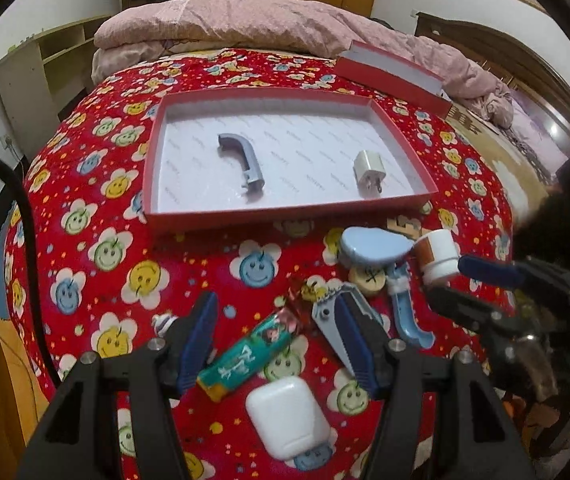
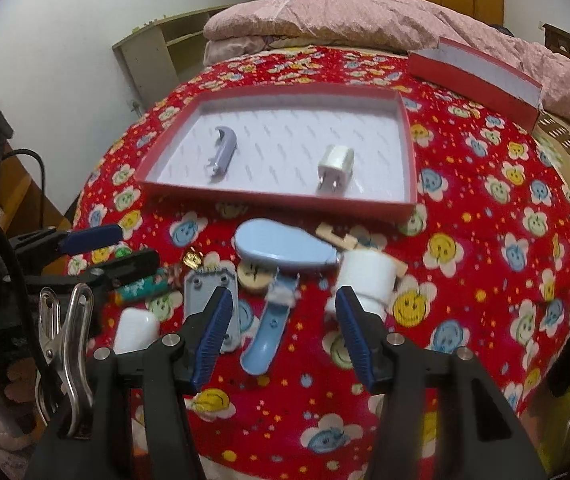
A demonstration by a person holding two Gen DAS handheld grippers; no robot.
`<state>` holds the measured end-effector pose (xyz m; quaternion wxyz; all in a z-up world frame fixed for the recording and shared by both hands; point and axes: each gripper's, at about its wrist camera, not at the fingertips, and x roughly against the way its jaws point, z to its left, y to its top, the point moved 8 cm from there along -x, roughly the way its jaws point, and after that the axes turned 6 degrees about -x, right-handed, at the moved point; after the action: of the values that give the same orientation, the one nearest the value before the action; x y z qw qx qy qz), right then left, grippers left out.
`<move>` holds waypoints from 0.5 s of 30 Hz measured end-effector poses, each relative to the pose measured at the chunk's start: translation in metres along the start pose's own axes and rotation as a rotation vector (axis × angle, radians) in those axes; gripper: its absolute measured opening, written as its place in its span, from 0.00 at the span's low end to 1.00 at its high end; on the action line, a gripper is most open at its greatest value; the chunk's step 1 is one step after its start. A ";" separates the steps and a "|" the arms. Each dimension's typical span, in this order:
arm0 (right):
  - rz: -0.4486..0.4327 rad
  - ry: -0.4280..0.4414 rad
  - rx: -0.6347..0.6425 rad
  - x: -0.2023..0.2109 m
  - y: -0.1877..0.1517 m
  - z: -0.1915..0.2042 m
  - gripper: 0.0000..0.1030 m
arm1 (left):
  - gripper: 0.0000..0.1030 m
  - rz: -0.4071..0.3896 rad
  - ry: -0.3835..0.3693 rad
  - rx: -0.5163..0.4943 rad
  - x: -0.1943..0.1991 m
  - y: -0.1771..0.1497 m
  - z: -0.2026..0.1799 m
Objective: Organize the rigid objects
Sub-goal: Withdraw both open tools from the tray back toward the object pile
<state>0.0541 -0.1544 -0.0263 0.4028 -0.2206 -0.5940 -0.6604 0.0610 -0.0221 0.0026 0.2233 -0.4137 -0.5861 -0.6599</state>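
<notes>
A red tray (image 1: 285, 216) (image 2: 269, 199) on the bed holds a grey handle (image 1: 243, 166) (image 2: 223, 152) and a white charger plug (image 1: 369, 172) (image 2: 335, 168). Loose items lie in front of it: a green wrapped candy (image 1: 245, 356) (image 2: 141, 288), a white earbud case (image 1: 287, 416) (image 2: 137, 330), a grey nail clipper (image 1: 327, 316) (image 2: 209, 284), a blue oval case (image 1: 375, 246) (image 2: 281, 246), a blue curved piece (image 1: 409, 312) (image 2: 267, 336), a white bottle (image 1: 439, 256) (image 2: 369, 280). My left gripper (image 1: 281, 344) is open over the candy. My right gripper (image 2: 285, 336) is open above the blue curved piece.
A second red box (image 1: 393, 72) (image 2: 477, 68) lies at the back right, near a pink quilt (image 1: 245, 24). A round wooden disc (image 1: 369, 280) (image 2: 255, 276) and a wooden piece (image 2: 337, 238) sit among the items. A metal clip (image 2: 71, 344) hangs at the left.
</notes>
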 end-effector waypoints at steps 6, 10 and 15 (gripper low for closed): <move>0.021 0.003 -0.035 -0.005 -0.010 -0.008 0.53 | 0.62 0.022 0.011 0.005 -0.001 -0.013 0.007; 0.022 -0.001 -0.048 -0.005 -0.014 -0.012 0.53 | 0.62 0.037 0.016 0.010 -0.002 -0.023 0.011; 0.035 -0.004 -0.055 -0.009 -0.019 -0.015 0.53 | 0.62 0.044 0.019 0.019 -0.002 -0.030 0.015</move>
<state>0.0465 -0.1671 -0.0475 0.4069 -0.2431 -0.5724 -0.6691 0.0435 -0.0017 -0.0172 0.2471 -0.4181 -0.5810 -0.6532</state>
